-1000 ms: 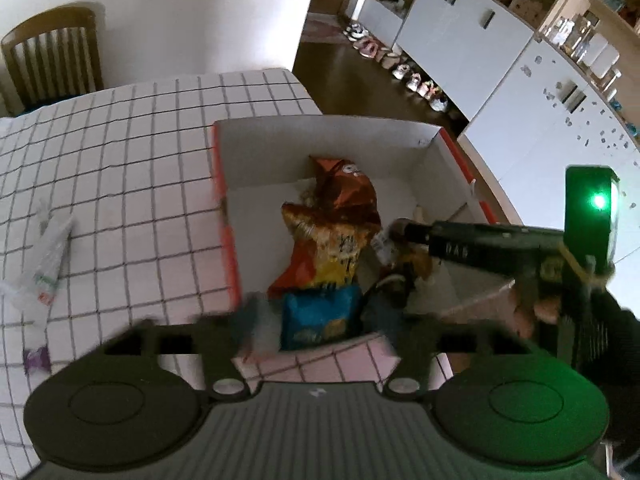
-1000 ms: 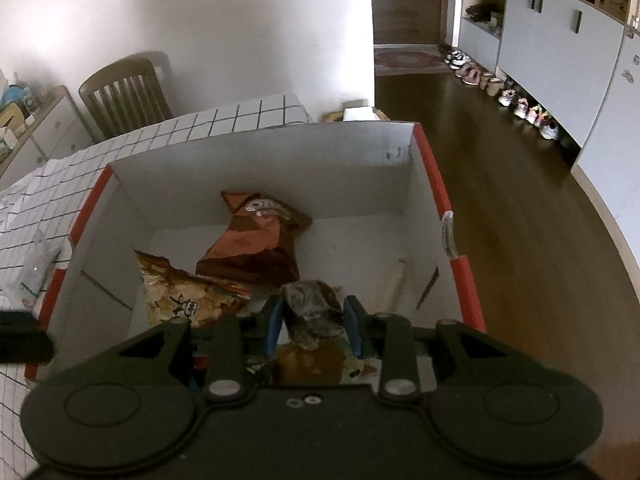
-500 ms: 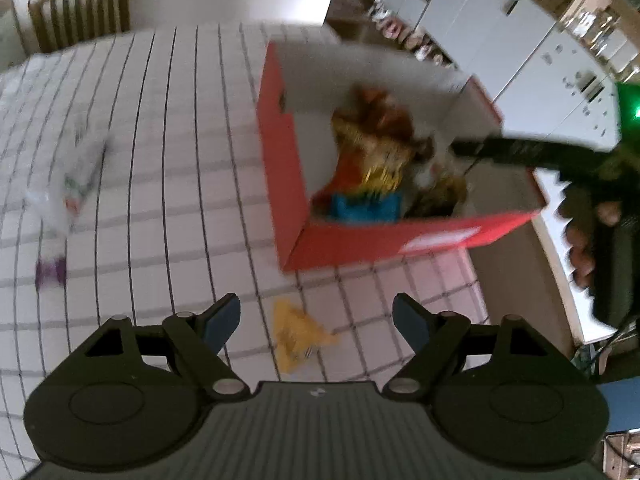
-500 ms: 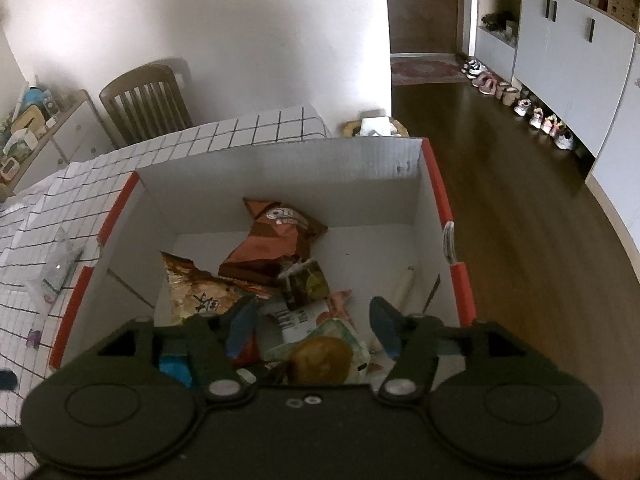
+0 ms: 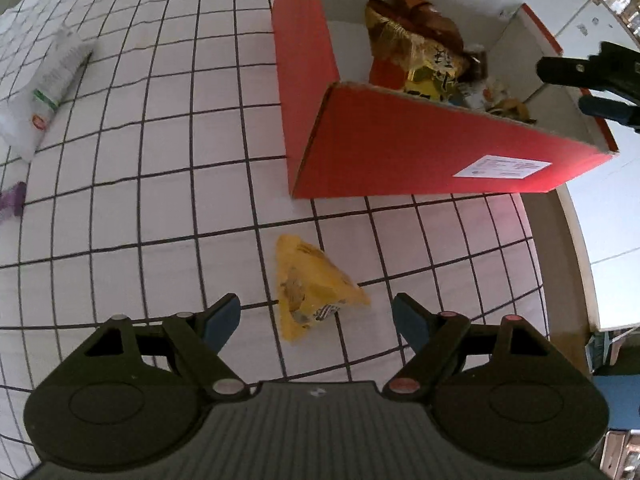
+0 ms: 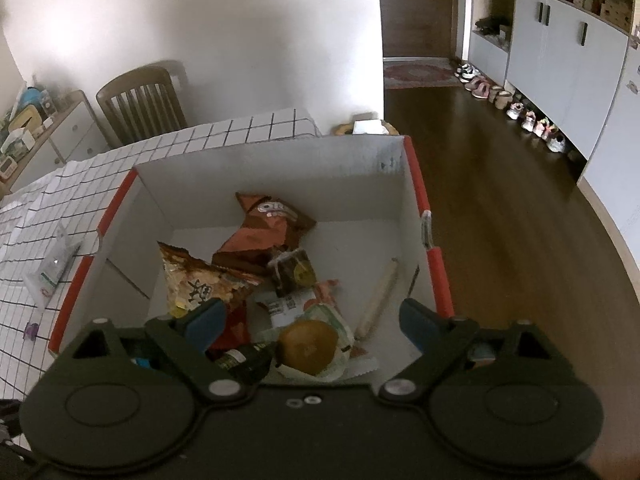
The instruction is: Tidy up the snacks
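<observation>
A red cardboard box (image 5: 400,148) with a white inside stands on the checked tablecloth and holds several snack packets (image 5: 420,52). A small yellow snack packet (image 5: 312,288) lies on the cloth in front of the box, between the open fingers of my left gripper (image 5: 316,316), which is empty. My right gripper (image 6: 308,316) is open and empty above the box's near end (image 6: 432,272), over a brown chip bag (image 6: 264,228), a dark small packet (image 6: 292,272) and a bun packet (image 6: 308,340). The right gripper also shows in the left wrist view (image 5: 592,76).
A white tube in a plastic wrap (image 5: 52,80) and a small purple item (image 5: 12,200) lie on the cloth at the left. The table edge (image 5: 572,240) is just right of the box. A wooden chair (image 6: 140,104) stands beyond the table.
My left gripper has let go of a blue packet in the box and drawn back and down over the yellow packet. My right gripper has opened and dropped the dark packet into the box.
</observation>
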`<state>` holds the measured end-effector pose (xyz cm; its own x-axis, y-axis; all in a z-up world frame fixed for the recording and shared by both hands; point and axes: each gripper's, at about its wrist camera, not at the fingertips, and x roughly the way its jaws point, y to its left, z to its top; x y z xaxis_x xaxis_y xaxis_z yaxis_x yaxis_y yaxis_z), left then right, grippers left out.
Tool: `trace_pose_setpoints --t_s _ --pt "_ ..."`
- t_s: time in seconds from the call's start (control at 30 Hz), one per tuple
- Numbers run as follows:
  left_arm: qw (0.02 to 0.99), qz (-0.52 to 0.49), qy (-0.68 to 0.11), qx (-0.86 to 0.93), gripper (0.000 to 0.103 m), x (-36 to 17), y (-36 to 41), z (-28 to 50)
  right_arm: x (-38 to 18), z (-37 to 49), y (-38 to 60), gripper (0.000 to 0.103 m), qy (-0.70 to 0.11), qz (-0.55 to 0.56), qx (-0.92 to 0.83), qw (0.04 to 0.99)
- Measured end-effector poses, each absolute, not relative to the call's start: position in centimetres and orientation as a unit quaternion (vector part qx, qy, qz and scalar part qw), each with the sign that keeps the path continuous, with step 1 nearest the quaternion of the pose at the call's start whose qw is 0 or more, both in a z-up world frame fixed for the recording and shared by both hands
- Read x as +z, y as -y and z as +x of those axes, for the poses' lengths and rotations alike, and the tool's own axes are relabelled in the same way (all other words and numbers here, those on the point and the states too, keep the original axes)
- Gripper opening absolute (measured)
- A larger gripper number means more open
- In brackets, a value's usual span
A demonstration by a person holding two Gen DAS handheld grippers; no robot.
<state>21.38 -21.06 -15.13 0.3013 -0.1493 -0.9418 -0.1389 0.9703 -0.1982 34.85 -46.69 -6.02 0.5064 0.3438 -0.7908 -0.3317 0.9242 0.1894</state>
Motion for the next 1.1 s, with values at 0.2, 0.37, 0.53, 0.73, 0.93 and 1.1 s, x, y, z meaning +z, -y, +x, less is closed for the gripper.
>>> trace_pose_setpoints --t_s 0.2,0.37,0.53,0.73,0.93,1.1 --pt "0.805 -0.108 -0.583 0.013 0.065 -15.6 21.6 21.9 -6.1 34.4 46.9 0.093 -0.459 0.007 0.195 0.867" --pt "0.806 -0.118 -0.580 0.008 0.041 -15.7 21.4 22.0 -6.3 34.2 46.9 0.093 -0.460 0.009 0.194 0.866" --pt "0.805 -0.133 -0.578 0.004 0.036 -15.4 20.6 21.6 -6.4 33.9 46.9 0.092 -0.460 0.009 0.196 0.866" --pt "0.809 -0.159 -0.567 0.002 0.036 -13.0 18.7 20.3 -6.3 33.8 46.9 0.090 -0.460 0.011 0.196 0.866" --pt "0.817 -0.177 -0.548 -0.035 0.036 -8.2 18.3 19.5 -6.0 33.8 47.1 0.090 -0.458 0.012 0.202 0.866" --pt "0.836 -0.171 -0.514 -0.088 0.036 -3.2 19.0 19.8 -5.7 33.7 47.2 0.090 -0.456 0.011 0.207 0.865"
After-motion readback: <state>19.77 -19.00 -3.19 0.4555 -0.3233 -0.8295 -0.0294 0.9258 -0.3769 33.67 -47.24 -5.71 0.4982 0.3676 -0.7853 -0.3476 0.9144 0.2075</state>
